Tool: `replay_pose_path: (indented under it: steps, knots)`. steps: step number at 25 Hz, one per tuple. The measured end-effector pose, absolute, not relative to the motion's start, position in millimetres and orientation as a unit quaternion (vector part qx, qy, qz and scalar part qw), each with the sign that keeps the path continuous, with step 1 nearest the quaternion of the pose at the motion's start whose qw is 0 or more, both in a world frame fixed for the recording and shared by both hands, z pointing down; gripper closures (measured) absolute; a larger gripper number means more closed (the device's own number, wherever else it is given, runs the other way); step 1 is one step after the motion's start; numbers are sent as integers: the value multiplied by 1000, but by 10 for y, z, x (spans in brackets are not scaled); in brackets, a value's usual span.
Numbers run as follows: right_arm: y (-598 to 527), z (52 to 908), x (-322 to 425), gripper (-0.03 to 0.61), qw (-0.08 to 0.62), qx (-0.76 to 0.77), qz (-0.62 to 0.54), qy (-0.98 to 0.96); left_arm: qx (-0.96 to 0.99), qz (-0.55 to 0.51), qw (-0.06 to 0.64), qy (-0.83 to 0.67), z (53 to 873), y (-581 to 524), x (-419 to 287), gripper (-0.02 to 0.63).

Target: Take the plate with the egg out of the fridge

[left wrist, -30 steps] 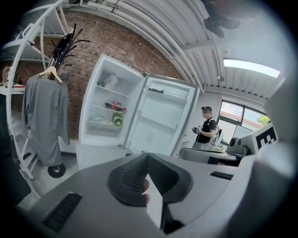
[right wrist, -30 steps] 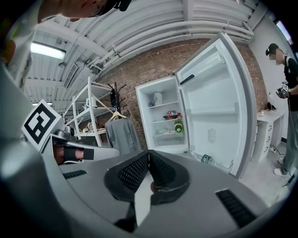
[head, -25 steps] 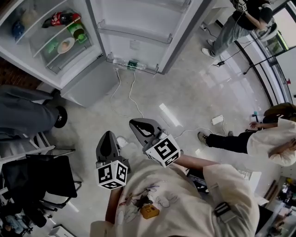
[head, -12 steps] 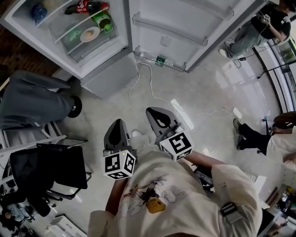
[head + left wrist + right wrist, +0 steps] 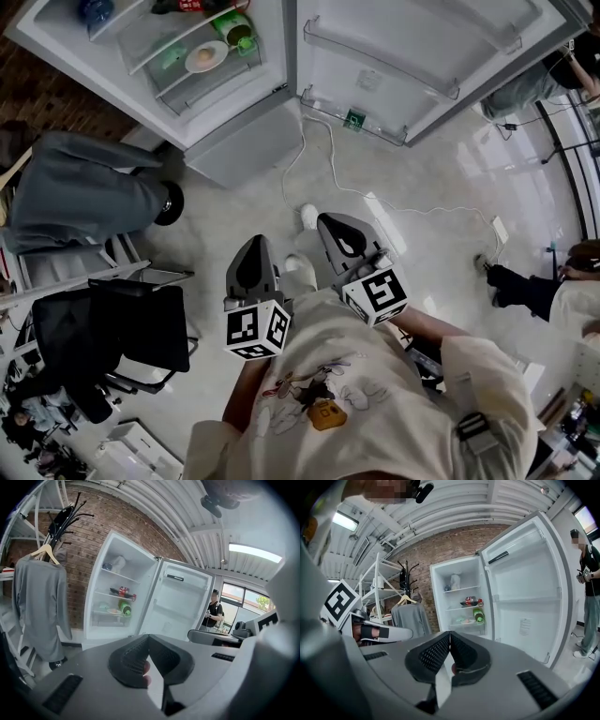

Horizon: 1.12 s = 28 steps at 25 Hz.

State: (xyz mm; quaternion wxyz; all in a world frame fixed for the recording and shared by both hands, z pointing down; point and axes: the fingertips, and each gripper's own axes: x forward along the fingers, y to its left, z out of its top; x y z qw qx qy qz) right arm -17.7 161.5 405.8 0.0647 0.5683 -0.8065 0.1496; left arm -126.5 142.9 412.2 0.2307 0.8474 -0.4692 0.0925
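Note:
The fridge (image 5: 234, 122) stands open ahead of me, its door (image 5: 422, 47) swung wide to the right. On a middle shelf lies the white plate with the egg (image 5: 206, 57), beside a green bottle (image 5: 236, 30); the plate (image 5: 114, 611) shows small in the left gripper view, and the plate (image 5: 467, 619) in the right gripper view. My left gripper (image 5: 253, 258) and right gripper (image 5: 339, 234) are held close to my chest, far from the fridge. Both are shut with nothing between the jaws.
A grey coat (image 5: 84, 202) hangs on a rack left of the fridge, with a black chair (image 5: 112, 342) below it. A white cable (image 5: 319, 178) trails across the floor from the fridge. A person (image 5: 539, 286) sits at the right; another (image 5: 213, 613) stands beyond the door.
I have moved toward the fridge; it has shifted rightward and lower in the head view. Both grippers stay shut and held together in front of me.

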Motion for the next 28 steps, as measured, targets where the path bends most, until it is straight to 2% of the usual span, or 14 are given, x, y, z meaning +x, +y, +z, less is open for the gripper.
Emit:
replay_pose_path:
  steps: [28]
  knots:
    - [-525, 4023, -13, 572, 26, 499, 137, -855, 819, 91, 191, -533, 4036, -503, -1031, 604]
